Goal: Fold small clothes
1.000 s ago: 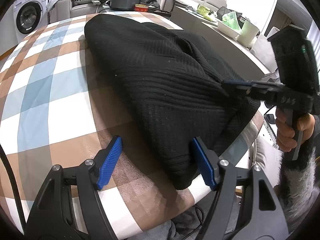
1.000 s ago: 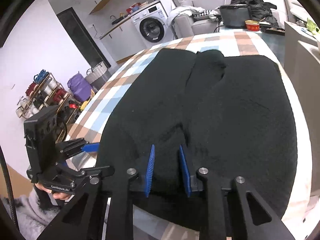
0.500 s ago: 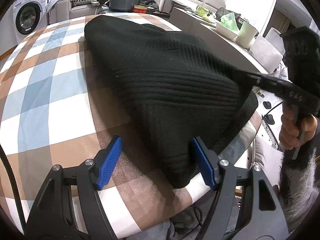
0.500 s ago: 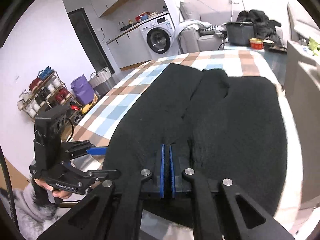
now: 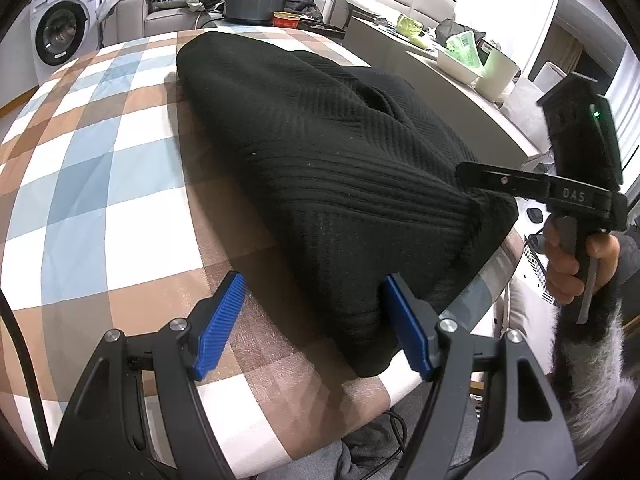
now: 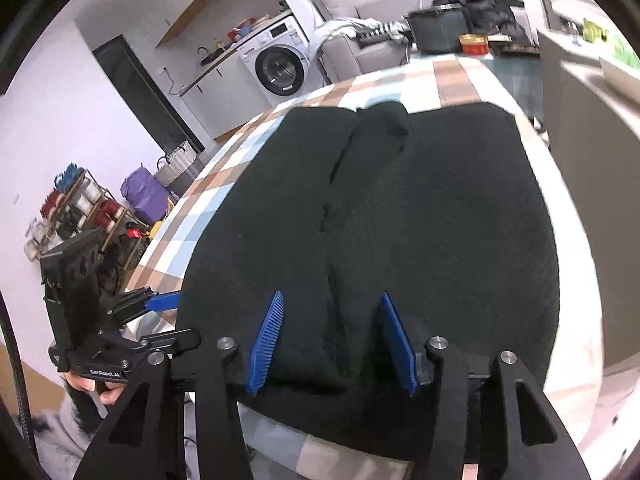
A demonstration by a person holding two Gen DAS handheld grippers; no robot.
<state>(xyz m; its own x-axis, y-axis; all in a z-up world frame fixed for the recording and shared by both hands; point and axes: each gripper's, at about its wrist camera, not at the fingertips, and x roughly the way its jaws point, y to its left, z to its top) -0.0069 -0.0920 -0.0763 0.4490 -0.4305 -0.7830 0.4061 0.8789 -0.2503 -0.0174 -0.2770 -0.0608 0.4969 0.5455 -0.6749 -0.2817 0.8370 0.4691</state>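
Observation:
A black knit garment (image 5: pixel 320 152) lies spread on the checked tablecloth (image 5: pixel 100 168) of a round table. My left gripper (image 5: pixel 314 320) stands open at the table's near edge. The garment's near corner lies between its fingers, against the right pad (image 5: pixel 406 328). In the right wrist view the same garment (image 6: pixel 420 208) fills the table. My right gripper (image 6: pixel 330 340) straddles a soft ridge at its near hem; its jaws are opening and the pads stand clear of the cloth. A hand holds the right gripper (image 5: pixel 470 184) at the garment's right edge. The left gripper (image 6: pixel 176 318) shows at the left.
A washing machine (image 6: pixel 280 68), a sofa with a dark pot (image 5: pixel 256 2) and clothes stand beyond the table. A counter with a white bowl (image 5: pixel 496 74) runs along the right. A shelf of shoes (image 6: pixel 76 208) stands at the left. The table edge curves close under both grippers.
The right gripper shut on a pinch of the near hem and pulled the cloth taut, then opened; the garment has settled back. The left gripper has not moved.

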